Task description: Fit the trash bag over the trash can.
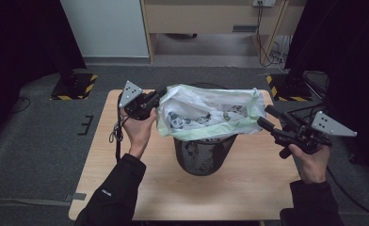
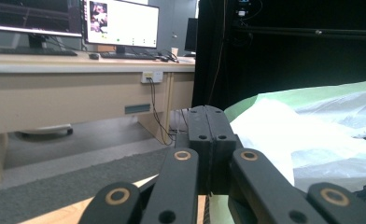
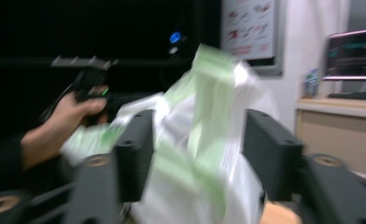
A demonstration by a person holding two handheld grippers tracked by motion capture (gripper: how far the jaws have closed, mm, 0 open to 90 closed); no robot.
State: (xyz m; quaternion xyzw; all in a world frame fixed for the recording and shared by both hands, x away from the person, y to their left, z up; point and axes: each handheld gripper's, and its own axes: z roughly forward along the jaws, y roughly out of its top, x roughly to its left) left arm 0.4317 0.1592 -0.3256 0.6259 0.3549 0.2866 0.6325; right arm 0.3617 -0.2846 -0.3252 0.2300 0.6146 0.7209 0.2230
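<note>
The largest thing before me is the wooden counter (image 1: 126, 188), and in its middle stands a black mesh waste bin (image 1: 202, 157). Over the mouth of the bin sits a white plastic liner bag (image 1: 206, 113) with a green band along its edge and a cartoon print on the inside. The bag is opened wide and its rim is already turned outward on most sides, so I judge that the lining work is more than half done. The edge is not yet pulled down evenly; on the front it bulges above the bin wall, and it is not tucked tight.

My left gripper (image 1: 155, 99) is at the left rim of the bag. In the left gripper view its jaws are pressed together, with white film running in just beside them; whether a fold of the bag is really pinched between them, I cannot tell. My right gripper (image 1: 267, 117) is just beside the right rim, and its jaws stand apart, with the bag edge loose between them and not pressed. What is left, I think, is to draw the rim down around the bin.
</note>
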